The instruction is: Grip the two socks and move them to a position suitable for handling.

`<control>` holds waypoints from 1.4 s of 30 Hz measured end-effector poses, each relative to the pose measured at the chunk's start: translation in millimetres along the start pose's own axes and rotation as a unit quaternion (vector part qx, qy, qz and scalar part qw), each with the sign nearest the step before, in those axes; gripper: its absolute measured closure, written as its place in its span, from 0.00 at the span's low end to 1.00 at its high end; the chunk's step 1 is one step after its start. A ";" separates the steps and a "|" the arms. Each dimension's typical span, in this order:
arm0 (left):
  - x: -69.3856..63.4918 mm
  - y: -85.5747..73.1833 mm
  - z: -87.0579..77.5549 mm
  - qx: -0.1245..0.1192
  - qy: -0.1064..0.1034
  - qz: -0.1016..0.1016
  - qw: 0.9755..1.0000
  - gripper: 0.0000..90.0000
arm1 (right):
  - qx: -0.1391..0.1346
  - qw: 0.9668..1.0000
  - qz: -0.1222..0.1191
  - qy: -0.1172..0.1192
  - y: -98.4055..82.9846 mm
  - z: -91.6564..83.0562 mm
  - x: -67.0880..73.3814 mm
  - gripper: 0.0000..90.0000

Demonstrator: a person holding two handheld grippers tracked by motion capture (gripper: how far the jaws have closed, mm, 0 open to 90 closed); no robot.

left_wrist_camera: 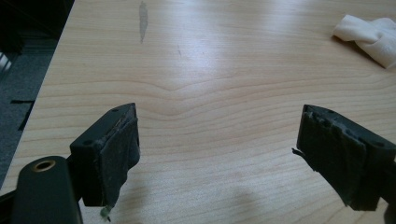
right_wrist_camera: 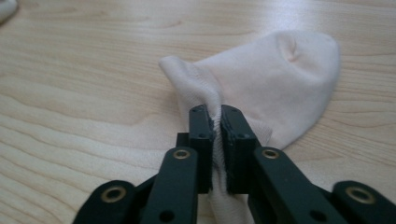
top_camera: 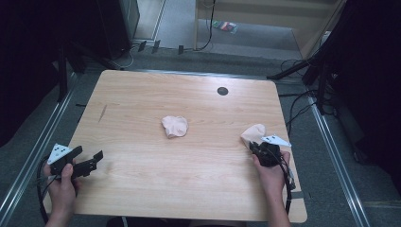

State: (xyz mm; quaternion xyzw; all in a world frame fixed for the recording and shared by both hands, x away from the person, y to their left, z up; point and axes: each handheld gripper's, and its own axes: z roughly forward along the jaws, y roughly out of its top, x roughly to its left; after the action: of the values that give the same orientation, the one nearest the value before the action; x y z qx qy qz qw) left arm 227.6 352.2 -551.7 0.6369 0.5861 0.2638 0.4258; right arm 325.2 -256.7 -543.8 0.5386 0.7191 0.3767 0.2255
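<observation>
Already pinched at its cuff by the right gripper (right_wrist_camera: 217, 122), jaws nearly closed: pale sock (right_wrist_camera: 275, 79), soft, light, floppy; left gripper (left_wrist_camera: 219, 154) wide open, empty.

overhead forward-down, two close low table (top_camera: 142, 94) views

One sock (top_camera: 174, 126) lies mid-table (top_camera: 142, 94); another sock (top_camera: 253, 133) right (near the edge).

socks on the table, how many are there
2. One sock lies bunched near the middle of the table. The other sock is near the right edge, its fabric pinched in the right gripper. None looks hidden.
</observation>
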 end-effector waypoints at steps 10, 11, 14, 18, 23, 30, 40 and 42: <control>0.3 0.1 0.3 0.001 -0.002 0.000 1.000 0.15 | -0.068 0.997 0.030 0.015 12.9 -29.1 3.4 0.97; 0.4 0.2 0.3 0.002 -0.002 0.000 1.000 0.15 | -0.074 0.997 0.030 0.013 15.0 -33.2 5.6 0.97; 0.1 0.2 0.7 0.002 -0.002 0.000 1.000 0.15 | -0.094 0.995 0.027 0.011 21.5 -45.5 13.0 0.97; -1.9 -0.3 -1.0 -0.007 0.009 0.006 1.000 0.15 | -0.110 0.993 0.025 0.017 29.5 -57.9 24.1 0.97; -7.9 1.3 -2.8 -0.011 0.020 0.011 1.000 0.15 | -0.113 0.993 0.020 0.038 38.8 -68.5 46.1 0.97; -41.1 11.3 -8.4 -0.035 -0.011 0.022 0.999 0.14 | -0.111 0.992 0.020 0.061 42.8 -75.7 73.0 0.97; -107.6 28.1 -3.9 -0.048 -0.087 0.056 0.993 0.14 | -0.107 0.990 -0.018 0.092 47.2 -82.2 129.7 0.97; -111.5 29.0 -2.9 -0.048 -0.092 0.059 0.993 0.14 | -0.103 0.990 -0.021 0.097 46.8 -81.2 134.6 0.97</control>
State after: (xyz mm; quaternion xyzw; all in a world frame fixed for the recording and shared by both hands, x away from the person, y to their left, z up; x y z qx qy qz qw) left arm 221.0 246.1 -507.3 0.6710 0.4922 0.2564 0.4917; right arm 251.3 -147.5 -446.1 0.4578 0.7061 0.4948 0.2169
